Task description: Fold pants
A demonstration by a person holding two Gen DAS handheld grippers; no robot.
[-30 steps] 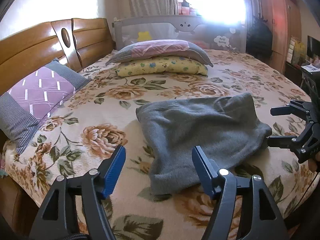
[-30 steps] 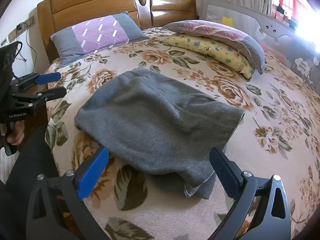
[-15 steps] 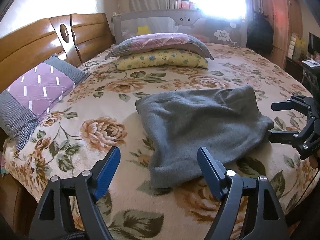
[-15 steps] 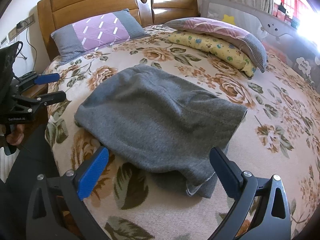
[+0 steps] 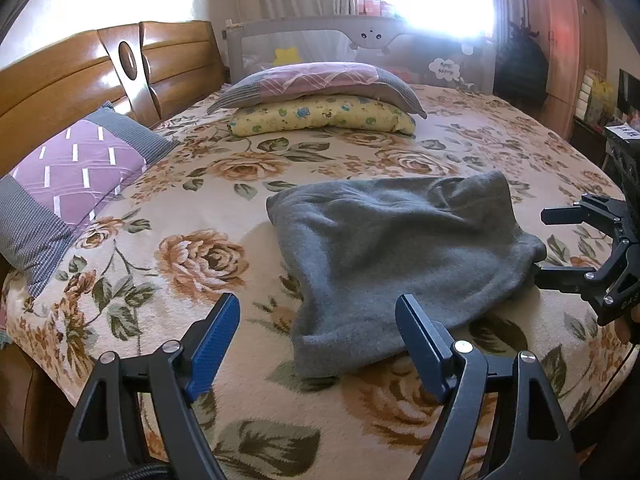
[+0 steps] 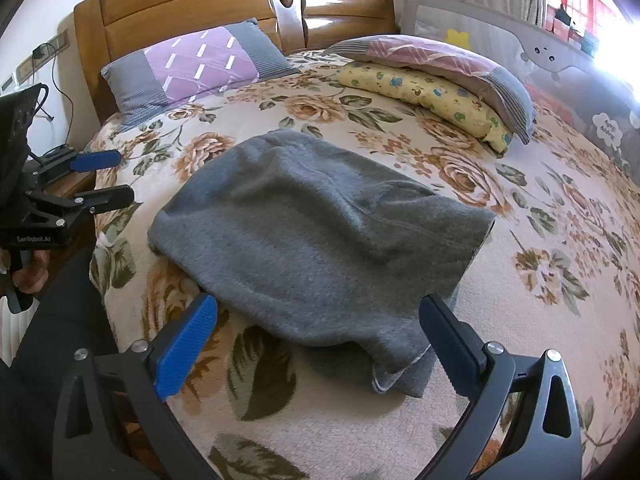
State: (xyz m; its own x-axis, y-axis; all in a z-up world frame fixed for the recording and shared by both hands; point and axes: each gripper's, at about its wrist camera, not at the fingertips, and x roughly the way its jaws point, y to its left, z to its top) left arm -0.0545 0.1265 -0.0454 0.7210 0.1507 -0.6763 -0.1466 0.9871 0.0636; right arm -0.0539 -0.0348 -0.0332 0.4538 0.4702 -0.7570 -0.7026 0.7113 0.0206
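Grey pants (image 5: 400, 248) lie folded in a loose bundle on the floral bedspread (image 5: 200, 256); they also show in the right wrist view (image 6: 316, 240). My left gripper (image 5: 318, 332) is open and empty, held back from the bundle's near edge. My right gripper (image 6: 316, 332) is open and empty, held just short of the bundle's near end, where a lower layer sticks out. Each gripper shows in the other's view, the right one (image 5: 560, 240) at the bundle's right side and the left one (image 6: 108, 178) off the bed's left edge, both open.
A purple and grey pillow (image 5: 68, 176) leans on the wooden headboard (image 5: 80, 80). A pink pillow stacked on a yellow one (image 5: 320, 116) lies at the far side, by a grey bed rail (image 5: 360, 40). A wardrobe (image 5: 560, 40) stands at the right.
Both grippers have drawn back slightly and tilted, so the pants sit a little farther away in both views. The pants have not moved.
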